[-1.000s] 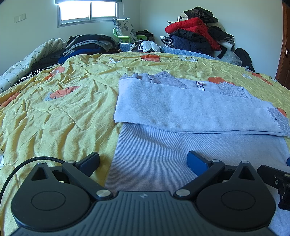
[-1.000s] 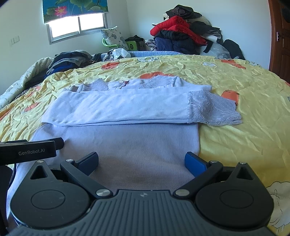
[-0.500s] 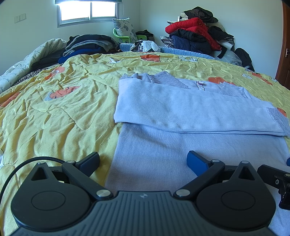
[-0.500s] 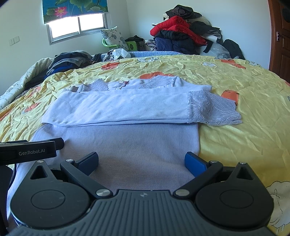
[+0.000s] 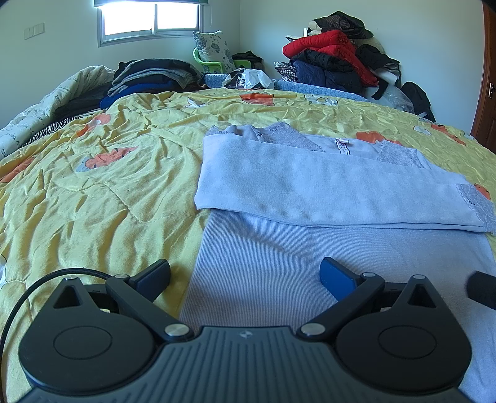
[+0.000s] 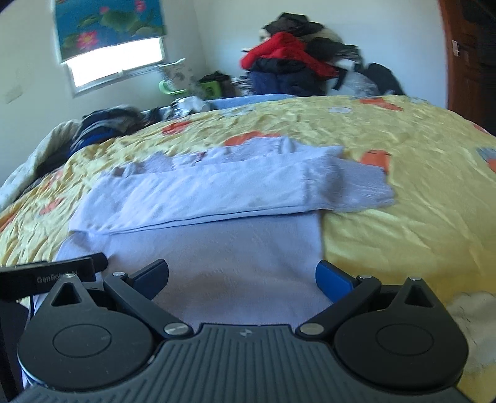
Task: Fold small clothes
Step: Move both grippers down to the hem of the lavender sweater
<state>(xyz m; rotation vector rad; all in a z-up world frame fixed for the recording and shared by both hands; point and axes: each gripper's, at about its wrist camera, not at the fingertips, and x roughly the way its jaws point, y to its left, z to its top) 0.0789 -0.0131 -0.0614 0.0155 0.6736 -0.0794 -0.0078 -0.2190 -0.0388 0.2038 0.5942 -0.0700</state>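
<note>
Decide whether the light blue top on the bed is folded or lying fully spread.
Partly folded. The light blue top has its sleeves laid across the chest; the ribbed lower body lies flat on the yellow quilt.

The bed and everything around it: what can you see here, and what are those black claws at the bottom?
Lilac top: one, pale lilac with lace cuffs, sleeves folded across it, flat on the bed.
Bedspread: one, yellow with orange patches, under the top.
Dark clothes stack: one pile, grey, black and blue, far left of the bed.
Jacket heap: one pile, red, navy and black, far right corner.
Pillow: one, pale floral, under the window.
Window: one, bright, back wall.
Door: one, brown wood, right edge.
Left claw: one, black with blue pads, open over the top's near left edge.
Right claw: one, same make, open over its near right part.
</note>
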